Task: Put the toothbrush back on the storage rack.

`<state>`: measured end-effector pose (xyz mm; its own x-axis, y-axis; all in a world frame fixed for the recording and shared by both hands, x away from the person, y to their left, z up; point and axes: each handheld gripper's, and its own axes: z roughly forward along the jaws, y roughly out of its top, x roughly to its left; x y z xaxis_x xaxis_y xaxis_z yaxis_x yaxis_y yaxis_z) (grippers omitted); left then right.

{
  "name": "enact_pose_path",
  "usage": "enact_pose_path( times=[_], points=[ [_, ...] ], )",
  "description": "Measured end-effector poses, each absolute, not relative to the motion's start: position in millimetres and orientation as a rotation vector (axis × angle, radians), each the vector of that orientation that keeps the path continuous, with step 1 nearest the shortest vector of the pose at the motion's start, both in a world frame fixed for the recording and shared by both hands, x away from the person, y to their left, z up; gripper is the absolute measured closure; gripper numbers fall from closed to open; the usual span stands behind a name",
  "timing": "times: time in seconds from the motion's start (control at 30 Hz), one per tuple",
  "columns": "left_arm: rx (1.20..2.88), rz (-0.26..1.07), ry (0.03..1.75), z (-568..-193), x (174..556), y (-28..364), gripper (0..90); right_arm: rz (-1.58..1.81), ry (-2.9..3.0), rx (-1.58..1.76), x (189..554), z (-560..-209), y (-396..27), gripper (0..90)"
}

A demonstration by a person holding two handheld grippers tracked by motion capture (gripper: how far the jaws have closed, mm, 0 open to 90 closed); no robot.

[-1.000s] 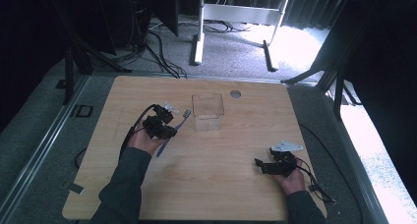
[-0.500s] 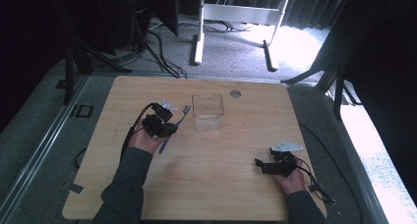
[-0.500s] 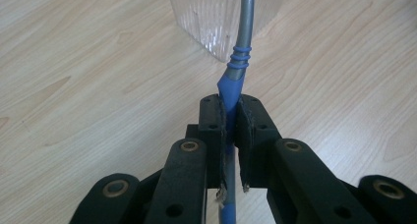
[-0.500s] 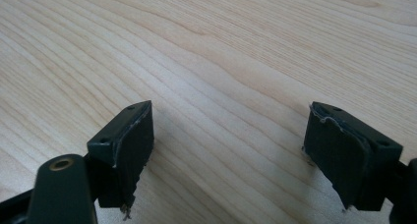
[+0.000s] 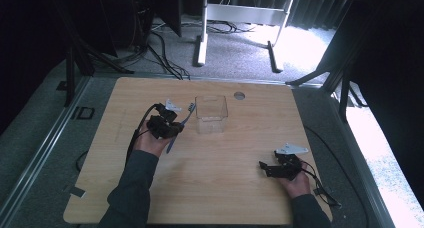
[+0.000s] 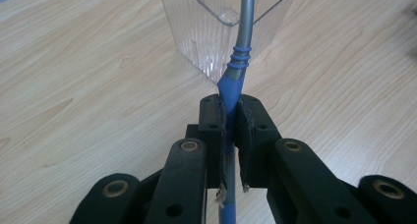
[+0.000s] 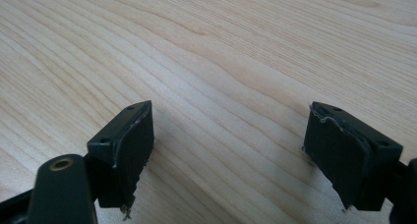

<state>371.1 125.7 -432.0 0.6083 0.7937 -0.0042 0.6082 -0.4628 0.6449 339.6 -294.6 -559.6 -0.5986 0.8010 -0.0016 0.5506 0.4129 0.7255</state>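
A toothbrush is pinched between the pressed-together jaws of the left gripper, which is held over the tabletop toward its far left part, just beside a clear cup. In the left gripper view the pads are seen closed on the blue rubbery section of the handle, with the grey neck rising ahead toward the cup's near corner. In the high view the brush head is seen close to the cup's left wall, while the tail of the handle slants back toward the near edge.

The toothbrush is judged to be light and fairly stiff, with some flex likely in the thin neck. The ribbed blue grip should be the least slippery place, so the present hold seems well chosen; the smooth grey stem would probably slide or twist more easily. Because it is held near the middle of its length, little tipping is expected.

The cup stands upright near the middle of the far edge and appears empty. It is judged thin-walled, light and easily pushed or toppled by a nudge from the brush or the jaws.

The right gripper rests near the near right corner, with its jaws spread wide and only bare wood between them.
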Motion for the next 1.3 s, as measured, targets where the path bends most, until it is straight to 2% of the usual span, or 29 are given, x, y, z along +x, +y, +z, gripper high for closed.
enact_pose_path(
  times=[1.3],
  points=[
    [2.024, 0.519, 1.018, -424.8, 366.3, 122.4, 82.0, 1.0, 2.323, 1.159, 339.9, -559.6, -294.6, 18.7]
  ],
)
